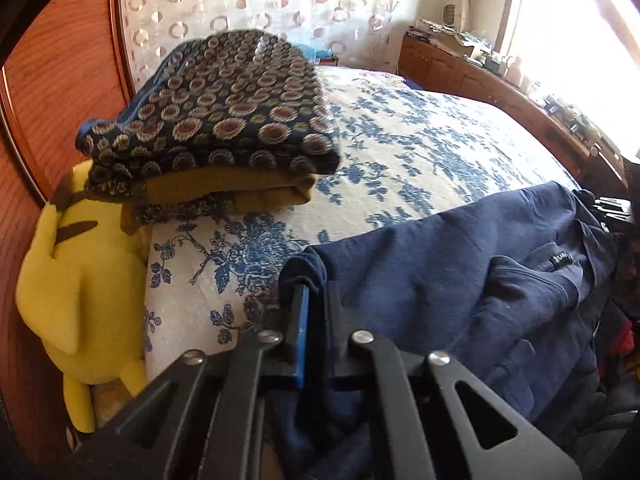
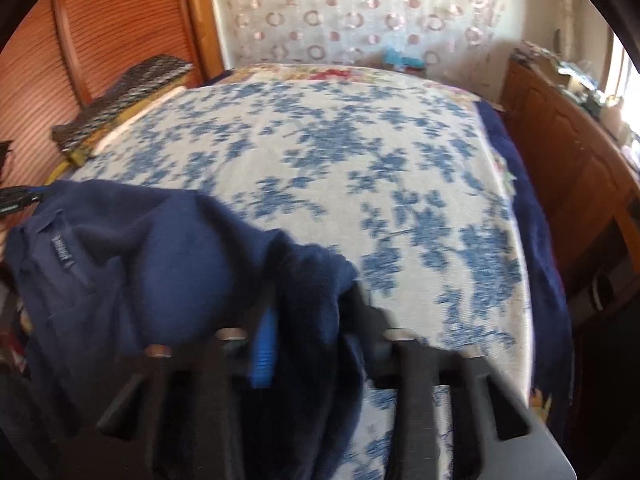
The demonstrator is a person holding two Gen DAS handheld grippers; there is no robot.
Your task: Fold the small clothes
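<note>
Over by the headboard you've got a folded stack point(image 1: 212, 128) done; both tools, left point(image 1: 310, 300) and right point(image 2: 308, 300), are clamped on the navy garment point(image 1: 460, 272), not yet folded.

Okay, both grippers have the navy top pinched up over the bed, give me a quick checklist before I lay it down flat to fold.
1. Left gripper shut on the navy top: ok, fabric wraps over its fingertips.
2. Right gripper shut on the navy top: ok, though that view is blurred.
3. Open stretch of bedspread ahead to lay it on: ok.
4. Folded pile at the bed's left edge clear of the landing spot: ok.
5. Top spread flat between the grippers: not ok, it sags in bunched folds.
6. Hanging lower part free of the clutter beside the bed: cannot tell.
</note>
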